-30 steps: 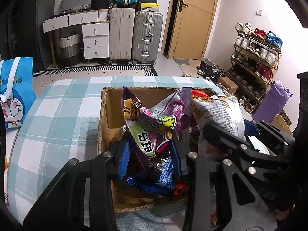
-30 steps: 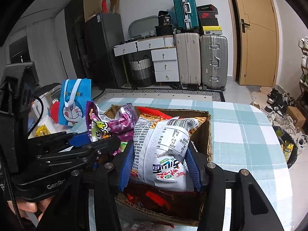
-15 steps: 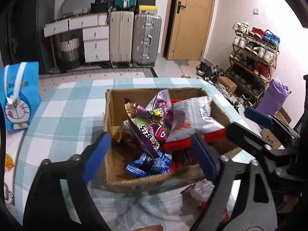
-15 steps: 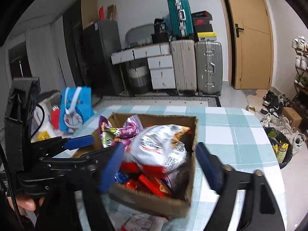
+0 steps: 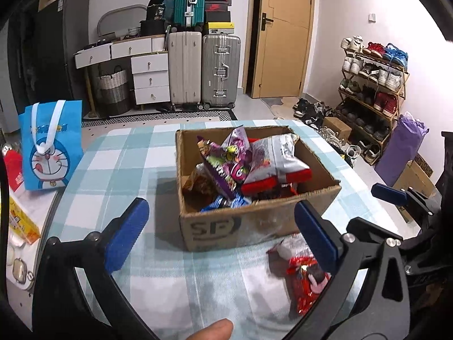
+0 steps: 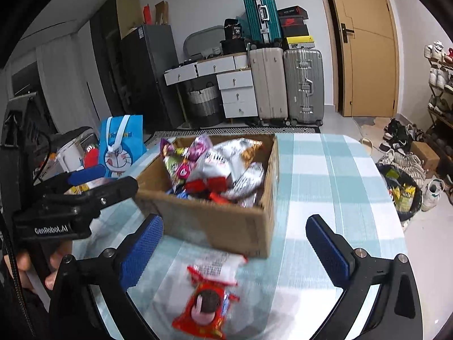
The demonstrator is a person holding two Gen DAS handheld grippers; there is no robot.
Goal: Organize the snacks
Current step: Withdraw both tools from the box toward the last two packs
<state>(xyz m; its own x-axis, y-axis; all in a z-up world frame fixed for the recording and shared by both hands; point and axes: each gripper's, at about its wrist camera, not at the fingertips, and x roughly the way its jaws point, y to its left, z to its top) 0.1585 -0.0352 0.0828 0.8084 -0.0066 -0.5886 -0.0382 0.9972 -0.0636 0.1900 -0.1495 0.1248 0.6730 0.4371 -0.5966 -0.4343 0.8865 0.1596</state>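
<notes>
Snacks heaped in cardboard box [image 5: 254,221] on desk [image 5: 119,164], likely sorted already. Red cookie packet [image 6: 205,308] outside, just before box. Left claw [image 5: 223,238], right claw [image 6: 235,246] both spread, empty, framing packet, probably next pick.

Both grippers, left gripper [image 5: 220,233] and right gripper [image 6: 235,248], were black plastic with blue textured pads [image 6: 140,252], silver screws [image 6: 359,253], and white "GenRobot.AI" lettering [image 6: 51,229].
</notes>
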